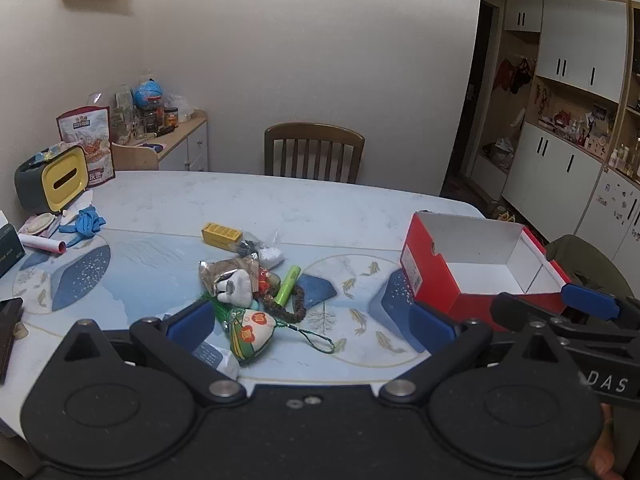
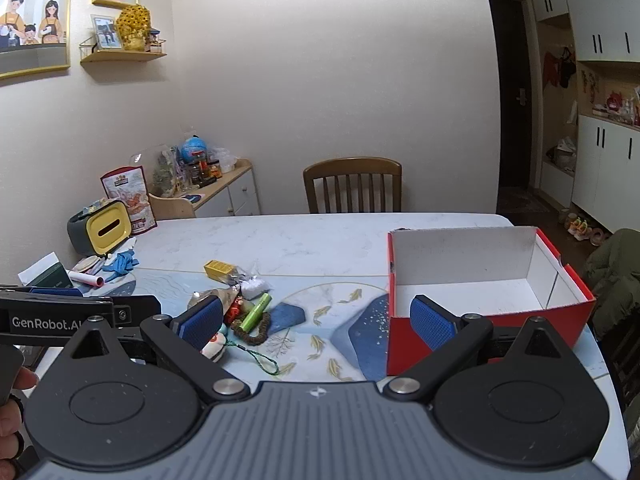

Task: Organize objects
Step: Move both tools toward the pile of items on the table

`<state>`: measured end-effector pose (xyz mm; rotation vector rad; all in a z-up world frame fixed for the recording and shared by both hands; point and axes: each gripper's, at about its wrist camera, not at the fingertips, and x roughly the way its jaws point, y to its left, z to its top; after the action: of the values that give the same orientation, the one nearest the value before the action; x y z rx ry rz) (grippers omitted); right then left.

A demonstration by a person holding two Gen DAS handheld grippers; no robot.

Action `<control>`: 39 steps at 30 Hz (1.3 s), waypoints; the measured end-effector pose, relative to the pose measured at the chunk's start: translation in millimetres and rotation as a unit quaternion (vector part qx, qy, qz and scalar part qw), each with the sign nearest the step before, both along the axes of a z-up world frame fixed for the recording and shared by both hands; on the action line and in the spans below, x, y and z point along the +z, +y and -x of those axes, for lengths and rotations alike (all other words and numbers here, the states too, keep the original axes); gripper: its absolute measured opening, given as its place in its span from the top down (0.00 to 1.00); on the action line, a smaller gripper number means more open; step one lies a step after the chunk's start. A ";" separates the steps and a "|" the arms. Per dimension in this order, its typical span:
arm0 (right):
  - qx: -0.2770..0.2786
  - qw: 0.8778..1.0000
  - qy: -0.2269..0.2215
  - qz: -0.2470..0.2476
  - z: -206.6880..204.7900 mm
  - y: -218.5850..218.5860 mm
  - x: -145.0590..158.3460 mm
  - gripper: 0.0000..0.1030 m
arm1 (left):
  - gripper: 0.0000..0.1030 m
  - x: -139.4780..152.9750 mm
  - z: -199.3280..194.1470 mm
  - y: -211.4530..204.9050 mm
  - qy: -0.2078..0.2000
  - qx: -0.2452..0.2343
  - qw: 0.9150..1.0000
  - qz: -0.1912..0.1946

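Jaws wide on both; only the left view shows the phone (image 1: pixel 9 322).

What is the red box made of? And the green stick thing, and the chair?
The red box looks like cardboard: thin flat walls, matte white inside, a folded seam at a corner. The green stick seems smooth plastic, though a printed wrapper is possible. The chair looks like brown varnished wood, with slim slats and a slight sheen.

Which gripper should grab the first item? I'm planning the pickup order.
Probably the left gripper: open, with the embroidered fabric pouch between its fingers. The open right gripper faces the red cardboard shoebox.
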<state>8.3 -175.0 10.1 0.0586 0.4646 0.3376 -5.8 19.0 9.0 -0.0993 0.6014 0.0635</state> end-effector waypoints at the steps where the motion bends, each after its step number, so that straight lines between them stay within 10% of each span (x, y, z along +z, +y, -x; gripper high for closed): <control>1: 0.002 1.000 -0.001 0.000 -0.3 1.1 0.2 0.02 | 0.00 0.6 0.8 0.6 -0.002 0.002 1.000 -0.001; 24: 0.055 0.998 0.007 0.035 -18.8 55.8 -6.6 0.02 | 0.00 -17.8 -28.1 51.8 0.010 -0.003 1.000 0.013; 39: 0.085 0.987 0.111 0.075 -95.2 129.3 -60.3 0.02 | 0.00 -104.8 -77.8 135.6 0.106 -0.028 0.994 -0.012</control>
<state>103.5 -45.7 -50.2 -0.0911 0.7161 0.4647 72.1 154.5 -95.9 -0.0519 0.8155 0.0274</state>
